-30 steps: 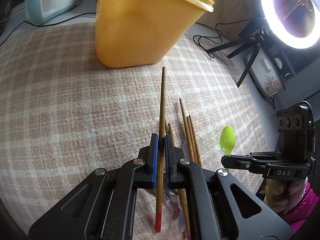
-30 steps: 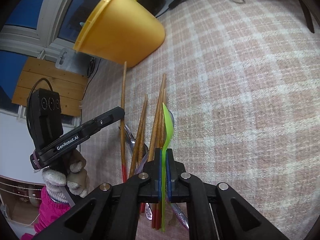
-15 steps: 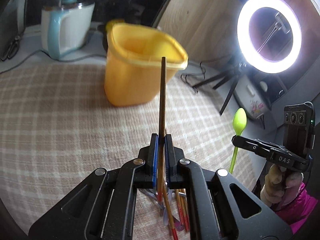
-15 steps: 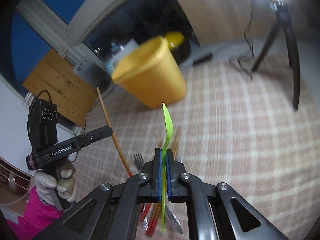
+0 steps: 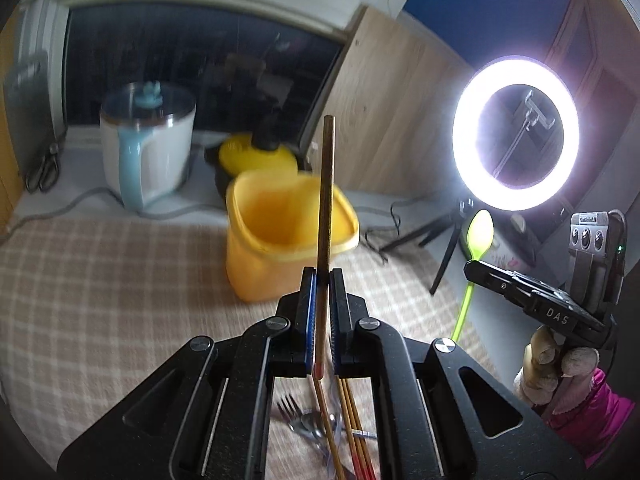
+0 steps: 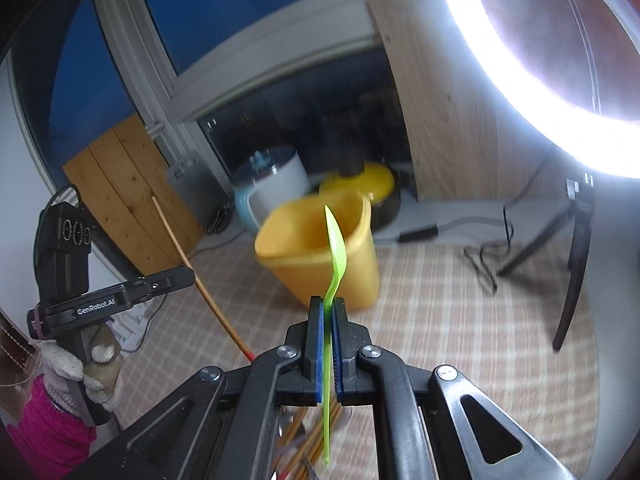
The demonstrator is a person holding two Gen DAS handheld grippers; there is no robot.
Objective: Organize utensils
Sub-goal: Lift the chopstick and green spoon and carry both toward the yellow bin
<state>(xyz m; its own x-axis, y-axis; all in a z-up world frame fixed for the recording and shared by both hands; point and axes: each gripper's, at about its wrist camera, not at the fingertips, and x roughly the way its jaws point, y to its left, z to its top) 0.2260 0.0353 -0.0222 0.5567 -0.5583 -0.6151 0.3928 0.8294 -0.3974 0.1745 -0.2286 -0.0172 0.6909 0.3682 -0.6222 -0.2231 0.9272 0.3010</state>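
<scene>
A checked cloth covers the counter (image 5: 100,280), where a yellow container (image 5: 276,248) stands open near the back. The left tongs (image 5: 323,280) pinch a wooden chopstick (image 5: 326,192) upright before it; the right tongs (image 6: 328,308) pinch a green spoon (image 6: 335,248). Beneath lie loose chopsticks (image 5: 352,432) and a fork (image 5: 292,408).

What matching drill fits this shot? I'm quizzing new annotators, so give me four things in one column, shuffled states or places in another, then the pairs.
Things:
1. chopstick
2. green spoon
3. yellow bin
4. fork

States or places:
A. lying on the checked cloth beneath the grippers
B. clamped in the left gripper
C. standing open on the cloth, nothing visible in it
D. clamped in the right gripper

Pairs: 1-B, 2-D, 3-C, 4-A
</scene>
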